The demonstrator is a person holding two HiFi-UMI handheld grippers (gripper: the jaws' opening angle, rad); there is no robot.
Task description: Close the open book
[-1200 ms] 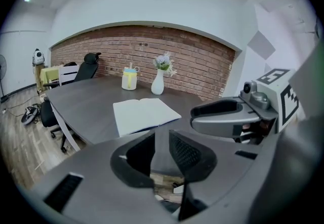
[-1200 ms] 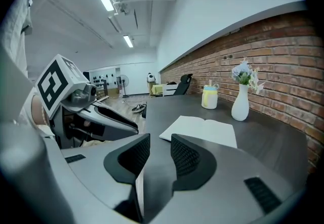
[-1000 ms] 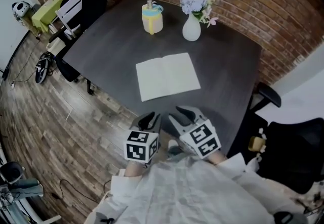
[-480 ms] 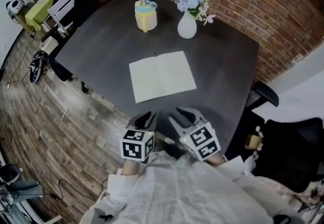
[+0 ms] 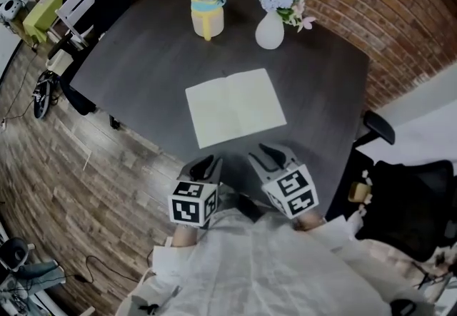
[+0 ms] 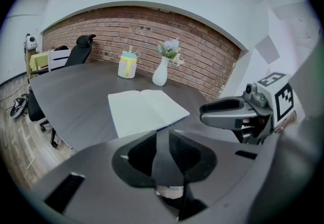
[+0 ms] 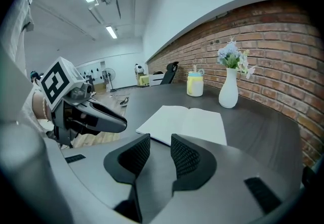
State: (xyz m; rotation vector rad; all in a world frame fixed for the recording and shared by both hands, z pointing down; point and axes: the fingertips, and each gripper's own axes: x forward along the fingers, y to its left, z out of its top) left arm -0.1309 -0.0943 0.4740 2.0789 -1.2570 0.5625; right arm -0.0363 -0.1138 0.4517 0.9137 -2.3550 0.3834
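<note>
Dipped nearer the open book [image 5: 235,106] at 12 o'clock, left claw [image 5: 206,165] and right claw [image 5: 268,155] hang slightly parted, empty, ready to flip it

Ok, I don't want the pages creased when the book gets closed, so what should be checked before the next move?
1. Book lying open and flat on the table: ok.
2. Left gripper empty, jaws apart: ok.
3. Right gripper empty, jaws apart: ok.
4. Pages free of clutter: ok; mug and vase stand beyond the book, apart from it.
5. Grippers at the book: not ok; both are short of its near edge.
6. Room under a cover for a jaw: cannot tell.
</note>
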